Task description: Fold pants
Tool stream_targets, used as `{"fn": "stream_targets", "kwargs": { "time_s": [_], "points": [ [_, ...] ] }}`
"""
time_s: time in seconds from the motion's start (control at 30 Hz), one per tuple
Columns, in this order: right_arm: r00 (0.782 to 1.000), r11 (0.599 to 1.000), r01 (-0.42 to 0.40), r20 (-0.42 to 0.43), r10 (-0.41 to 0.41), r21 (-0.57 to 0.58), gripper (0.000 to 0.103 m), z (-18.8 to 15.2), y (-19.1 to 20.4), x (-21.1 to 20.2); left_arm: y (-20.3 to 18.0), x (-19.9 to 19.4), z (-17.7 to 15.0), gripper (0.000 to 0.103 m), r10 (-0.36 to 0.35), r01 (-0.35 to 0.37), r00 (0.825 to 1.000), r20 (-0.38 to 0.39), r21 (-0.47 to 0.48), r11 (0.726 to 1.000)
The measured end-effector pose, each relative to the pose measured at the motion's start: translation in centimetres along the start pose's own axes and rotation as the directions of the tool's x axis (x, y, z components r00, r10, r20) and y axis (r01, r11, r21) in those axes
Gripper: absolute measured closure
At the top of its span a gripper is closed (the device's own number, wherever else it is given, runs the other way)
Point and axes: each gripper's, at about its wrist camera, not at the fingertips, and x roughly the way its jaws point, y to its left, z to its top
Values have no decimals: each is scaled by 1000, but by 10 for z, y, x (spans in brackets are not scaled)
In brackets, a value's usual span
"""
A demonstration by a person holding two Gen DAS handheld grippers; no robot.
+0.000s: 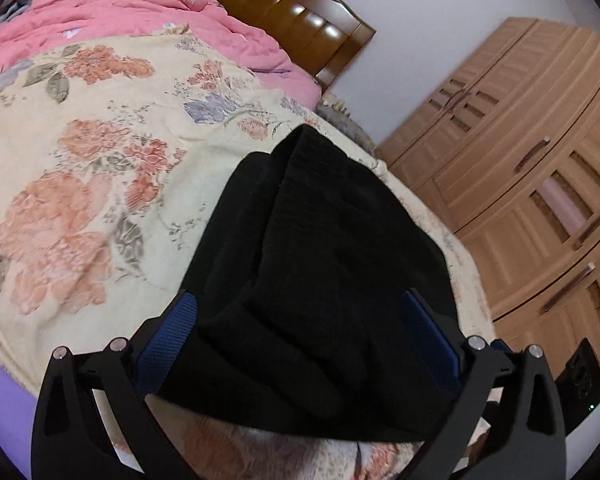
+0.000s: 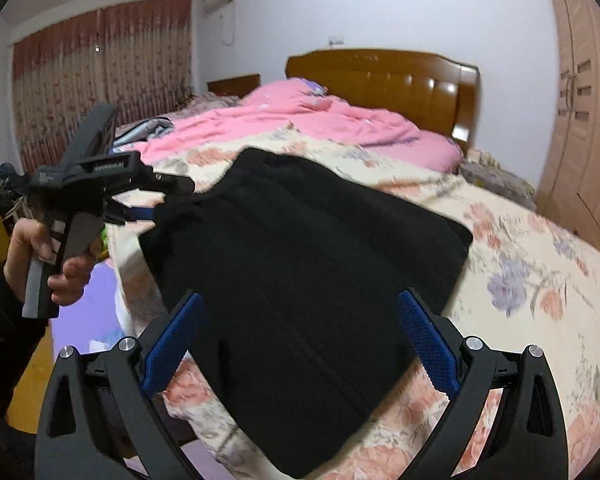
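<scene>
Black pants (image 1: 320, 280) lie folded in a thick stack on the floral bedspread (image 1: 80, 180) near the bed's edge. They also show in the right wrist view (image 2: 300, 280). My left gripper (image 1: 300, 328) is open, its blue pads (image 1: 168, 344) on either side of the near end of the stack. In the right wrist view the left gripper (image 2: 156, 204) sits at the stack's left edge. My right gripper (image 2: 300, 340) is open, its blue pads (image 2: 428, 344) spread over the near part of the pants, holding nothing.
A pink quilt (image 2: 300, 128) is bunched at the head of the bed, before a wooden headboard (image 2: 380, 80). A light wooden wardrobe (image 1: 540, 180) stands to the right. Curtains (image 2: 100, 80) hang at the far left. The purple bed side (image 2: 92, 300) drops off by the pants.
</scene>
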Motion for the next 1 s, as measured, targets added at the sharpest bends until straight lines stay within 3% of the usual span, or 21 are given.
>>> {"fn": "stream_targets", "kwargs": {
  "time_s": [0.2, 0.3, 0.4, 0.5, 0.57, 0.8, 0.9, 1.0],
  "points": [
    [996, 996, 82, -24, -83, -27, 8, -21, -10, -2, -14, 18, -2, 6, 135, -134, 991, -1, 93, 987],
    [997, 998, 61, -40, -62, -28, 8, -39, -14, -6, -10, 20, -2, 19, 176, -175, 984, 0, 86, 981],
    [999, 1000, 5, -32, -5, -16, 8, -63, -16, -24, -1, 16, 1, 22, 135, -135, 991, 4, 49, 990],
    [997, 997, 59, -49, -61, -41, 8, -78, -17, -32, 8, 2, 2, 20, 86, -86, 996, 25, -11, 996],
    [994, 995, 93, -58, -95, -36, 8, -80, -19, -33, 16, -13, 0, 10, 49, -46, 997, 62, -62, 997],
    [975, 974, 184, -104, -198, -135, 8, -81, -5, -9, 28, -40, -18, 7, 62, -53, 994, 85, -100, 994],
    [979, 977, 181, -77, -190, -112, 8, -78, -7, -11, 31, -43, -24, 7, 69, -60, 994, 84, -102, 993],
    [971, 970, 226, -60, -232, -87, 7, -74, -14, -12, 31, -43, -26, 7, 63, -55, 995, 79, -103, 993]
  ]
}}
